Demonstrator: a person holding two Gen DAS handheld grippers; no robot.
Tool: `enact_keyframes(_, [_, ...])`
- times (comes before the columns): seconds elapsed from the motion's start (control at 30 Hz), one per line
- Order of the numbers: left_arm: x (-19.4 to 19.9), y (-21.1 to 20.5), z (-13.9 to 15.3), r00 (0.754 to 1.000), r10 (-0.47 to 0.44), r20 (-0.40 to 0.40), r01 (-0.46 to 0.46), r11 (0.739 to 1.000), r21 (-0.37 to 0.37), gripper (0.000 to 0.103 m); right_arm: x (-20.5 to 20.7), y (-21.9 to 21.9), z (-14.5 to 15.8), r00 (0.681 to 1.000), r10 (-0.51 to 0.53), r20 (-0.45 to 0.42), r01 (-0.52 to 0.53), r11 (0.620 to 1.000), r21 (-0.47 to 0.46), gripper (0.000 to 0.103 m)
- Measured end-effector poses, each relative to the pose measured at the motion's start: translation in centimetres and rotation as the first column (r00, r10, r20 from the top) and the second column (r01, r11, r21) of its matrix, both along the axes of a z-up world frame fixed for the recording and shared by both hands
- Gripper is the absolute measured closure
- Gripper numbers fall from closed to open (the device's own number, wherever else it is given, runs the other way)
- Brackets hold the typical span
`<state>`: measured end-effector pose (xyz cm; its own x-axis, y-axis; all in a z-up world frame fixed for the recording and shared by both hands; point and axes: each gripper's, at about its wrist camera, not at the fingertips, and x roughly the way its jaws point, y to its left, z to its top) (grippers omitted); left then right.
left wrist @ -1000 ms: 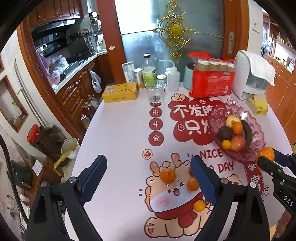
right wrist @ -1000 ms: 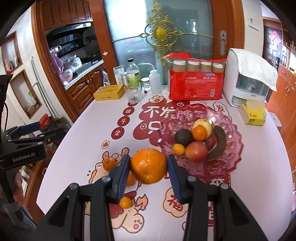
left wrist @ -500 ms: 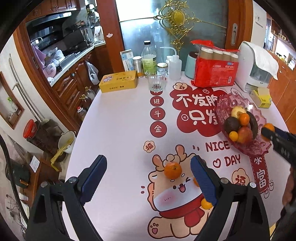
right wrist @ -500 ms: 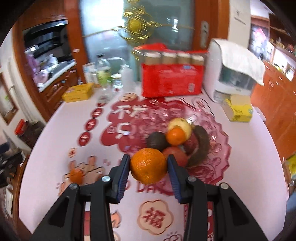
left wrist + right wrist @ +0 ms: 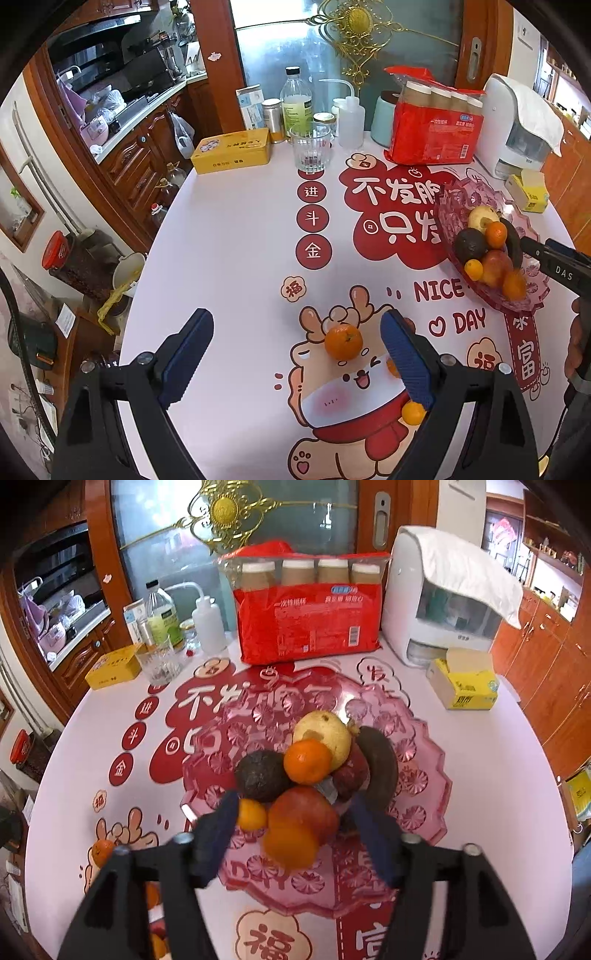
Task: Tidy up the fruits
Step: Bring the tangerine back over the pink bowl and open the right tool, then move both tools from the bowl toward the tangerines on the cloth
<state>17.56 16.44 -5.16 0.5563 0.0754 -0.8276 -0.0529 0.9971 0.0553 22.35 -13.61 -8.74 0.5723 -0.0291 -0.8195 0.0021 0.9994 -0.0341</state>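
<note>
While the left gripper (image 5: 295,358) hangs above the worktop (image 5: 229,236) with its jaws spread wide and empty, a mandarin (image 5: 343,341) lies on the cartoon print between its blue pads (image 5: 186,354), clear of both. Two smaller orange fruits sit by the right pad, one (image 5: 413,412) below it and one partly hidden behind it. Further right, the pink glass fruit bowl (image 5: 424,775) carries an avocado (image 5: 260,775), a mandarin on top of the pile (image 5: 307,760), a pale pear (image 5: 327,733), a red apple (image 5: 303,810) and a dark banana (image 5: 378,768). The right gripper (image 5: 291,827) is over the bowl's near side; its jaws have just been opening, and the blurred orange (image 5: 290,845) lies between them, free of both pads, against the apple.
</note>
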Motion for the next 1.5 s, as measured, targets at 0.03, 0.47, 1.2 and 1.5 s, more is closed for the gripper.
enact_keyframes(0.03, [0.1,-0.1,-0.1,1.000,-0.001,0.000,0.001,1.000,0.000,0.012,0.0,0.0,0.1,1.000,-0.001,0.005,0.001,1.000,0.001,0.035])
enact_keyframes(0.47, [1.1,-0.1,-0.9,1.000,-0.009,-0.012,0.009,1.000,-0.003,0.012,-0.7,2.8,1.2,0.997,0.064,0.033,-0.064,0.998,0.003,0.035])
enact_keyframes(1.2, [1.3,0.3,-7.7,0.996,-0.061,-0.062,0.054,0.992,-0.111,0.012,-5.8,11.5,-2.1,0.949,0.313,-0.030,-0.312,0.949,0.051,0.035])
enact_keyframes(1.5, [1.4,0.8,-11.5,0.991,-0.066,-0.113,0.048,0.986,-0.158,0.012,-7.1,13.1,-6.0,0.933,0.343,-0.109,-0.337,0.939,0.070,0.035])
